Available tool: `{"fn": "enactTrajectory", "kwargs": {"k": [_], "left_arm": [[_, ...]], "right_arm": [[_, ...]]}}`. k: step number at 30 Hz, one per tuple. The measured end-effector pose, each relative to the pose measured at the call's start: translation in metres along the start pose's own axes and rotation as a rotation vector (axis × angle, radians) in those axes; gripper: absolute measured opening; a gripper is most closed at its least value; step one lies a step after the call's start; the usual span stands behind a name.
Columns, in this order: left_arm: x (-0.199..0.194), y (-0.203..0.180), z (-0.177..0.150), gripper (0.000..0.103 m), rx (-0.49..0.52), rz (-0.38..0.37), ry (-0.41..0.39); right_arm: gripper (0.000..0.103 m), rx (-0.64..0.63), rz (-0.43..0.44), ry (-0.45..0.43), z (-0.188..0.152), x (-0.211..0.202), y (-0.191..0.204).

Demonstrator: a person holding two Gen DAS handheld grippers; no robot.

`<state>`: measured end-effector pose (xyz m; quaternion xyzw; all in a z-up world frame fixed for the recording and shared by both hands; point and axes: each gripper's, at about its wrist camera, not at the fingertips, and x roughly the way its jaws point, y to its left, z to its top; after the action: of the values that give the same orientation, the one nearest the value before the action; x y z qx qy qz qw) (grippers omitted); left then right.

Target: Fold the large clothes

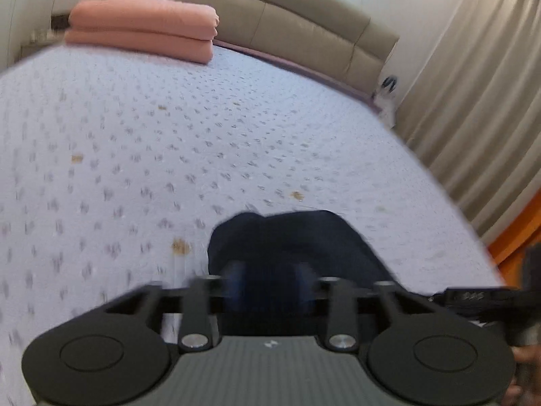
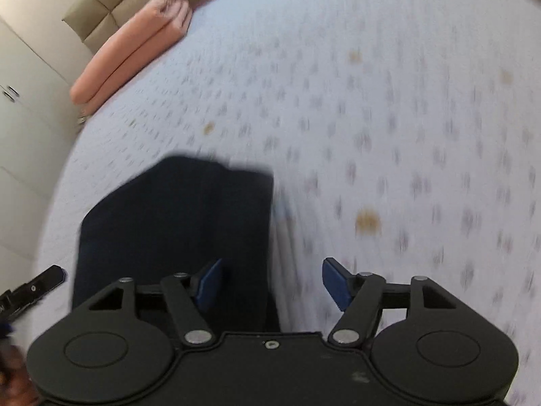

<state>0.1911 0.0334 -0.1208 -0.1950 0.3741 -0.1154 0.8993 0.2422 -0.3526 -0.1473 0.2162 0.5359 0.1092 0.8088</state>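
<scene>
On the near edge of the white patterned bed (image 2: 372,84), the dark navy garment (image 2: 175,223) is seen folded compact; little seems left. It is gripped by the left gripper (image 1: 268,286); the right gripper (image 2: 272,282) jaws are spread wide.

Dark navy garment (image 2: 175,223): soft matt cloth, smooth, lower left of right wrist frame. Bedspread (image 1: 169,135): pale textured woven cloth, small printed motifs. Folded pink blanket (image 1: 142,27), upper left: matt, soft cloth. Headboard (image 1: 270,17): beige, smooth, leather-like, slight sheen. Curtain (image 1: 473,101), right: matt pleated fabric. Right gripper (image 2: 272,284): matt black plastic, shiny metal pivot pins, blue rubbery pads (image 2: 334,284).
</scene>
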Motion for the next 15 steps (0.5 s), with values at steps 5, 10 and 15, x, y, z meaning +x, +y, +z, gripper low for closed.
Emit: {"fn": "enactTrajectory", "kwargs": {"k": [5,10,15], "left_arm": [[-0.030,0.021,-0.016,0.072,-0.087,-0.078,0.033],[-0.042,0.020,-0.033,0.091,-0.137,-0.206,0.080],[-0.025,0.009,-0.041,0.091,-0.104,-0.140,0.170]], "right_arm": [[0.083,0.051,0.106,0.008,-0.018,-0.034,-0.015],[0.088,-0.007,0.153,0.007,-0.026,-0.034,0.002],[0.094,-0.126,0.123,0.026,-0.042,-0.028,0.025]]}}
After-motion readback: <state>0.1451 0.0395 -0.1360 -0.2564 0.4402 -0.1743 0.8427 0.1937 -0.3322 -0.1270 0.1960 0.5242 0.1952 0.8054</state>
